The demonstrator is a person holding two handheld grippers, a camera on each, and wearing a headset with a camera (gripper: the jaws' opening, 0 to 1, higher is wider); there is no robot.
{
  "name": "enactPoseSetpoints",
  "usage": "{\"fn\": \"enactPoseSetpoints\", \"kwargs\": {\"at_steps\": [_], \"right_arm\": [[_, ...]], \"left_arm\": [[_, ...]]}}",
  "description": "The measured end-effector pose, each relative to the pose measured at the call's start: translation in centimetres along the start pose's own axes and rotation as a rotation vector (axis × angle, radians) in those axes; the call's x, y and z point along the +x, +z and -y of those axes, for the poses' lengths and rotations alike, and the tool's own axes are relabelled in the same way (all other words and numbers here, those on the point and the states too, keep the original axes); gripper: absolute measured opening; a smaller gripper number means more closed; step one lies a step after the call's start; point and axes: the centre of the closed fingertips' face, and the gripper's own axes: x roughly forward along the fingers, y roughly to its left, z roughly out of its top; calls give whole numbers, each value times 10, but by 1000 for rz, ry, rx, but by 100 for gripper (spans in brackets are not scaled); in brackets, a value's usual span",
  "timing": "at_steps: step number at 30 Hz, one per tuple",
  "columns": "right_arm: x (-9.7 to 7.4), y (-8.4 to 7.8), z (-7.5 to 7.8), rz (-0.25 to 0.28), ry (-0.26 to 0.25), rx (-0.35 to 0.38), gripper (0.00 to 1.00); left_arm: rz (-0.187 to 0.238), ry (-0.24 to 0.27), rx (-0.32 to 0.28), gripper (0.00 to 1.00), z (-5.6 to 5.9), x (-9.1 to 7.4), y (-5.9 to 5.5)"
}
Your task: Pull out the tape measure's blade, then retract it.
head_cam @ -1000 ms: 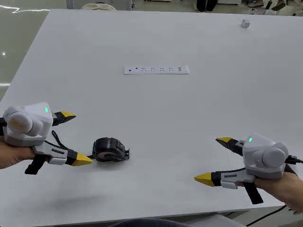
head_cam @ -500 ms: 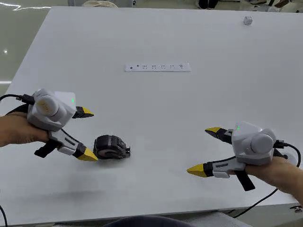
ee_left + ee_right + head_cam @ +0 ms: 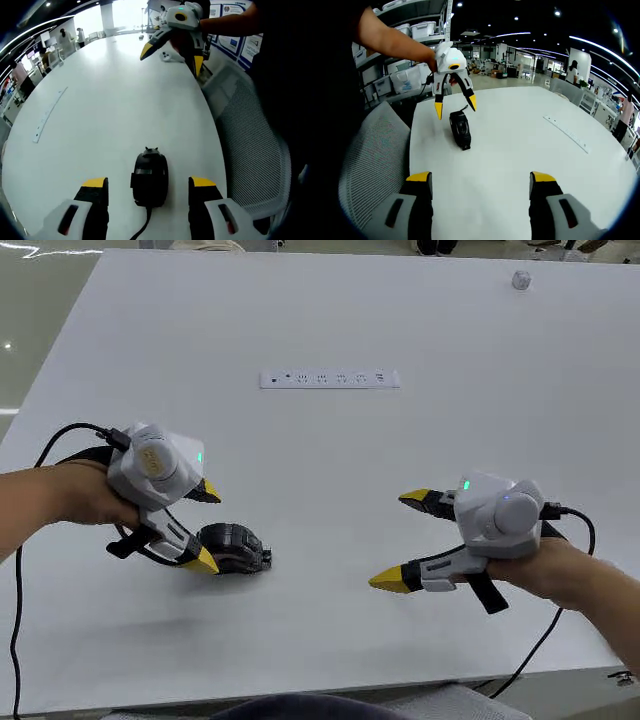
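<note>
A black tape measure (image 3: pixel 233 548) lies on the white table (image 3: pixel 330 450), blade end pointing right, with no blade drawn out. My left gripper (image 3: pixel 208 527) is open, and its yellow-tipped jaws straddle the rear of the case without touching it. In the left gripper view the tape measure (image 3: pixel 150 177) sits between the jaws of the left gripper (image 3: pixel 148 184), a gap on each side. My right gripper (image 3: pixel 398 538) is open and holds nothing, well to the right of the case. In the right gripper view, beyond the right gripper (image 3: pixel 481 177), the tape measure (image 3: pixel 460 127) lies ahead under the left gripper (image 3: pixel 454 107).
A white power strip (image 3: pixel 330 379) lies flat across the table's far middle. A small white object (image 3: pixel 520 280) sits at the far right corner. A grey mesh chair (image 3: pixel 250 135) stands at the near table edge. Cables trail from both grippers.
My left gripper has moved right and angled down, so its jaws now flank the tape measure. The right gripper has drifted left toward the centre. The tape measure has not moved.
</note>
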Motion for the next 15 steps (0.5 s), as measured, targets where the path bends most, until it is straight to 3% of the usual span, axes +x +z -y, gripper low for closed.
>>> {"fn": "enactPoseSetpoints", "kwargs": {"at_steps": [9, 11, 13, 15], "right_arm": [[19, 14, -13, -1, 65, -61, 81], [24, 18, -14, -1, 78, -76, 80], [28, 22, -16, -3, 89, -88, 79], [32, 26, -17, -3, 99, -103, 78]], "left_arm": [[-54, -7, 21, 54, -3, 11, -3], [-73, -8, 41, 49, -4, 15, -6], [-92, -26, 25, 43, -1, 20, -8], [-92, -38, 28, 42, 1, 24, -7]]}}
